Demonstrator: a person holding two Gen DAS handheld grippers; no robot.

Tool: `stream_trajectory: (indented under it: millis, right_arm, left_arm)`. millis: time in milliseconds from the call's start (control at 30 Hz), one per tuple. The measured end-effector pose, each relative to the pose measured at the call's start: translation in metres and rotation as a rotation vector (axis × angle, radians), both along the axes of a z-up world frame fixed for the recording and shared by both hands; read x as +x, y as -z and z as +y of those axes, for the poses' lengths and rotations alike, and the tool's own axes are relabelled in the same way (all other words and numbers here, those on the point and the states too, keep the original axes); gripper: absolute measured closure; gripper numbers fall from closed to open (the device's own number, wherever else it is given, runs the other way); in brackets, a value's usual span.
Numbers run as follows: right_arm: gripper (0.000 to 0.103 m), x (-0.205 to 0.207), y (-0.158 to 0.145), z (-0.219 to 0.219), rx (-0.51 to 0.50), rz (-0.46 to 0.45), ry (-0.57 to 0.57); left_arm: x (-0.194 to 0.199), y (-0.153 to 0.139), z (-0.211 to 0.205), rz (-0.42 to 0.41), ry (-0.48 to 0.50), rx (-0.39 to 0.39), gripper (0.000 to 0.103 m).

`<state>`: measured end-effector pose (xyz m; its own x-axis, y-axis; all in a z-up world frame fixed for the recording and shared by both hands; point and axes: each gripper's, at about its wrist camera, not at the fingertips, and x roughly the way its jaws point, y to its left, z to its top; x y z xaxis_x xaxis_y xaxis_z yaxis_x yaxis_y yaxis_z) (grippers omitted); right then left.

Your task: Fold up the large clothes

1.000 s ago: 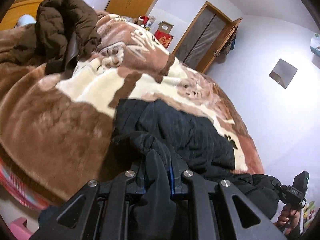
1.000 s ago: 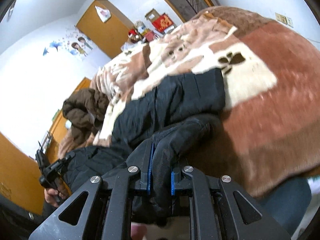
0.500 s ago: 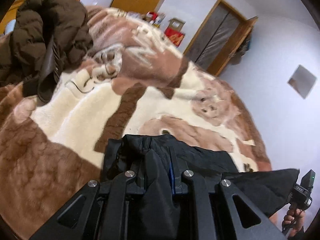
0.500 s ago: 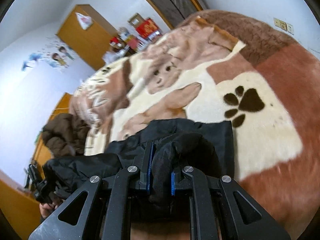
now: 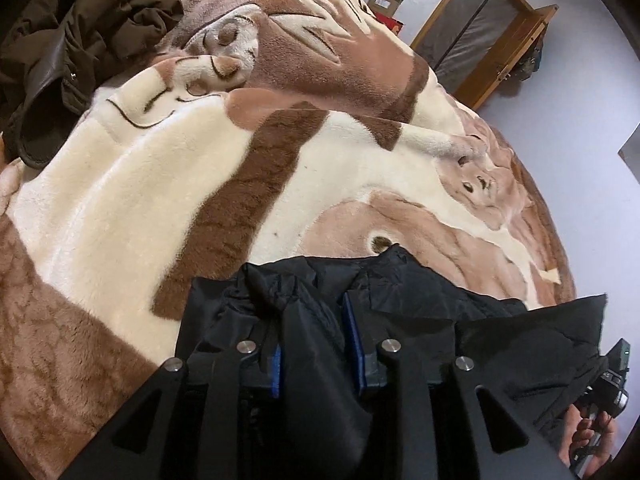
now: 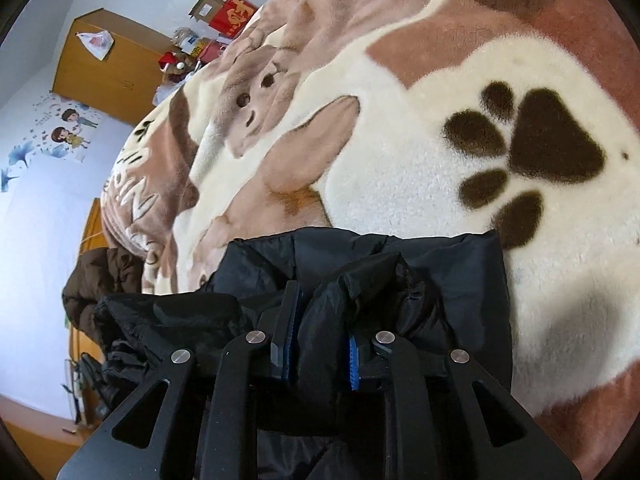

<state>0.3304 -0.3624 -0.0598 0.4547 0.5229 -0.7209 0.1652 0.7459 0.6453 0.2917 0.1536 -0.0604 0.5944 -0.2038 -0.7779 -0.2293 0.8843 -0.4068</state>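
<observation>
A black padded jacket (image 5: 420, 292) lies bunched on the brown-and-cream plush blanket (image 5: 160, 200) that covers the bed. My left gripper (image 5: 308, 312) has a fold of the jacket between its blue pads; the jaws are opening and the fabric still fills the gap. In the right wrist view the same jacket (image 6: 460, 280) rests on the blanket (image 6: 400, 160) beside a dark paw print. My right gripper (image 6: 320, 312) also has a puffed fold between its pads, with its jaws opening. The right gripper's body (image 5: 612, 376) and the hand (image 5: 588, 436) holding it show at the lower right of the left view.
A brown padded coat (image 5: 80, 40) lies heaped at the far left of the bed, and shows as well in the right view (image 6: 100, 280). A wooden door (image 5: 480, 28) stands beyond the bed. An orange cabinet (image 6: 104, 72) and boxes (image 6: 232, 12) line the far wall.
Both grippers have gone forward over the bed and down, bringing the jacket's edge onto the cream part of the blanket. Both pairs of pads now stand wider apart around the fabric.
</observation>
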Motion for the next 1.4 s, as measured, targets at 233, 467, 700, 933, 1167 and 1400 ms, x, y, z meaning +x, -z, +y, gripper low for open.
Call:
stream_trajectory:
  millis: [233,467,700,933,1167,1400]
  right_arm:
    - [0.035,-0.013,-0.066,-0.02,0.153,-0.16,0.09]
    - [0.035,-0.041,-0.085,0.007,-0.089,-0.276,0.025]
    - [0.035,-0.049,-0.008,0.043,-0.407,-0.179,-0.136]
    - [0.035,-0.033,-0.009,0.019,-0.449,-0.181,-0.048]
    - [0.035,0.011,-0.005,0.027,-0.372,-0.177,-0.149]
    - [0.072,0.029,0.01,0.039,-0.478,-0.125,-0.132]
  left_arm:
    - [-0.014,-0.058,0.026,-0.102,-0.048,-0.121,0.027]
    - [-0.039,-0.096,0.029,-0.217,-0.067,-0.012,0.021]
    - [-0.027,-0.016,-0.019,-0.022,0.098,0.085,0.021]
    - [-0.018,-0.007,-0.024,-0.012,0.117,0.163,0.021]
    - [0.038,-0.003,-0.013,0.012,0.105,0.158,0.021]
    - [0.05,0.025,-0.021,-0.01,0.051,0.208,0.027]
